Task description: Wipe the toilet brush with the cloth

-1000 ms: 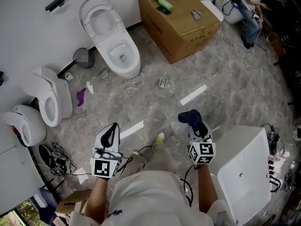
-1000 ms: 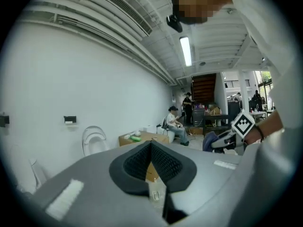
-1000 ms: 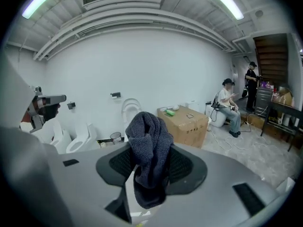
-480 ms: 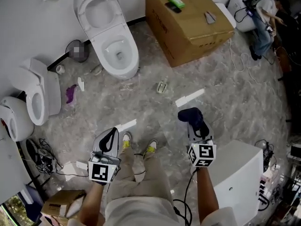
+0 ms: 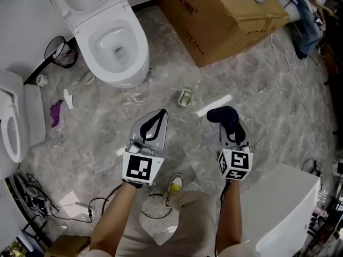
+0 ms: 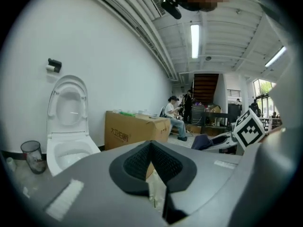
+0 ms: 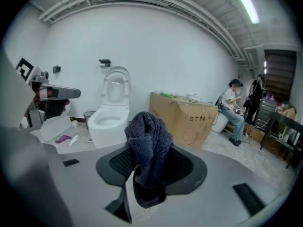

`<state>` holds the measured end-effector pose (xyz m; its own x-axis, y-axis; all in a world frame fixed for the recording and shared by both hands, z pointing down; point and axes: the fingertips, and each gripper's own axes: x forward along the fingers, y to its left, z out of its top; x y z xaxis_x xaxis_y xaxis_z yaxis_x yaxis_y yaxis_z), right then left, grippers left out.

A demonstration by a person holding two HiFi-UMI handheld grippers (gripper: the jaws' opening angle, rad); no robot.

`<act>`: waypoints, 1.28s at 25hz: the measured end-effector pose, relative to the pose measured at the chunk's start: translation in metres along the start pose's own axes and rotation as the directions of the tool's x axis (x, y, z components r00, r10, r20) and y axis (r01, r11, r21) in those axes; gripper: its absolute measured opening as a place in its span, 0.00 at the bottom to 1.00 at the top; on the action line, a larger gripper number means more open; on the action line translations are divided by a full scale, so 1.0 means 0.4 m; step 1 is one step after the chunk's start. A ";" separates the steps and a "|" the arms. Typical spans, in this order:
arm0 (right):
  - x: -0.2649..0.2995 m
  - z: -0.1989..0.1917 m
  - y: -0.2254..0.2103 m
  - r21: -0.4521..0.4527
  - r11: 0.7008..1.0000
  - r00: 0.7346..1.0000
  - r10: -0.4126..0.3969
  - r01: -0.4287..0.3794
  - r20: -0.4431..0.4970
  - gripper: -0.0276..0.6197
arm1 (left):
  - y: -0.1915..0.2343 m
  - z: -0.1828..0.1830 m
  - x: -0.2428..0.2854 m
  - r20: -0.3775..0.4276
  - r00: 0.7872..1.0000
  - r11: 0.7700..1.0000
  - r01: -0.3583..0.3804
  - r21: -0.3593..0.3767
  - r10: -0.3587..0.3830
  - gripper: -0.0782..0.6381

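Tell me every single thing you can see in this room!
toilet: one, white, lid up, by the wall
second toilet fixture: one, white, left edge
cardboard box: one, brown, right of the toilet
clear cup: one, see-through, floor left of the toilet
purple scrap: one, purple, floor at left
white unit: one, white, bottom right
cloth: one, dark blue, pinched in the right gripper
toilet brush: none that I can make out
left gripper: one, grey, jaws together, empty
right gripper: one, grey, shut on the cloth
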<state>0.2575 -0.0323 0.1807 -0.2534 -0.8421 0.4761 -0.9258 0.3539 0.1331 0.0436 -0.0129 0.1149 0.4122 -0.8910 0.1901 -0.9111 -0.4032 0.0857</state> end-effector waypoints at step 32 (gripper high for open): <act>0.543 -0.253 -0.031 -0.709 0.570 0.906 -0.326 0.415 0.269 0.32 | 0.101 -0.529 0.354 0.090 0.980 0.972 0.157 0.177 -0.175 0.11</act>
<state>0.2425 -0.1783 0.3704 -0.0031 -0.9880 0.1545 -0.4343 0.1405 0.8897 0.0651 -0.1110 0.3521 0.5636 -0.8219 0.0829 -0.8204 -0.5687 -0.0604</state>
